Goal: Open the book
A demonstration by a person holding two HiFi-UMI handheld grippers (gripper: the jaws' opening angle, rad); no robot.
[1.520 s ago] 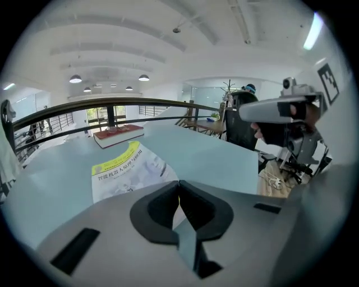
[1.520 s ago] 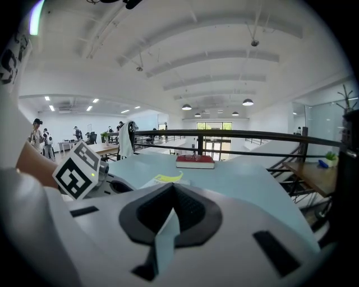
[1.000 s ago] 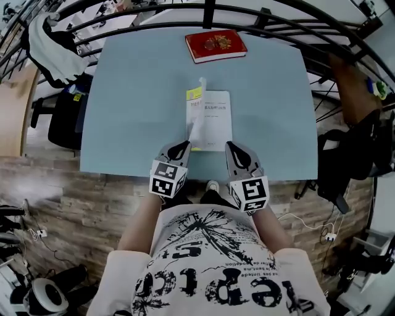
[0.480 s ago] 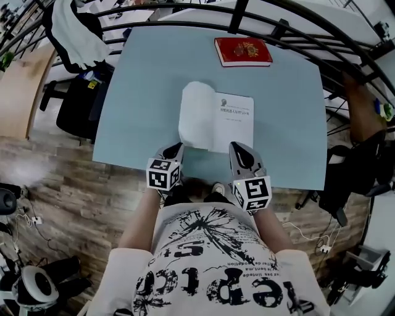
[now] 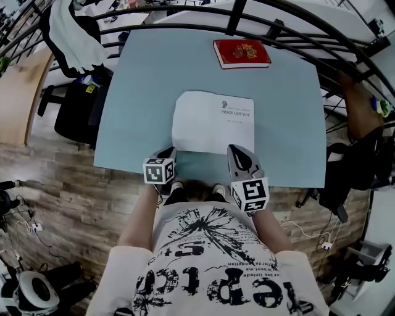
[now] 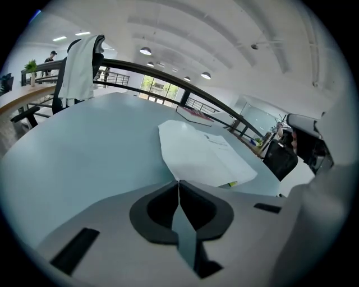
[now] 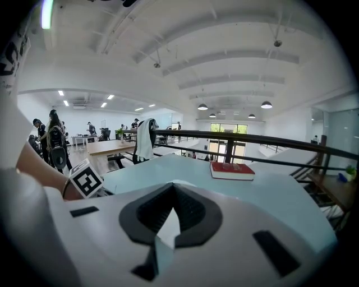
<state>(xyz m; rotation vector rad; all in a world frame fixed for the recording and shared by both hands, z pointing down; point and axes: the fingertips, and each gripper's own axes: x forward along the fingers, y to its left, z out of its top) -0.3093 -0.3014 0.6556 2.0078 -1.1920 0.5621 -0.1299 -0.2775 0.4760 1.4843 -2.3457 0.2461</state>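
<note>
The white book (image 5: 213, 121) lies open and flat in the middle of the pale blue table (image 5: 142, 80), its left leaf blank and its right page bearing a small printed title. My left gripper (image 5: 168, 151) is shut and empty at the table's near edge, just off the book's near-left corner. In the left gripper view the open book (image 6: 202, 154) lies ahead and to the right of the closed left gripper (image 6: 178, 182). My right gripper (image 5: 236, 150) is shut and empty just short of the book's near-right edge, and the closed right gripper (image 7: 173, 186) points across the table.
A closed red book (image 5: 241, 53) lies at the table's far right, and that red book (image 7: 231, 170) also shows in the right gripper view. Black curved railings (image 5: 185, 12) ring the far side. A chair with a white garment (image 5: 71, 37) stands at the far left.
The book's cover swung over to the left and now lies flat open. My left gripper moved left and back to the table's near edge. The right gripper has hardly shifted.
</note>
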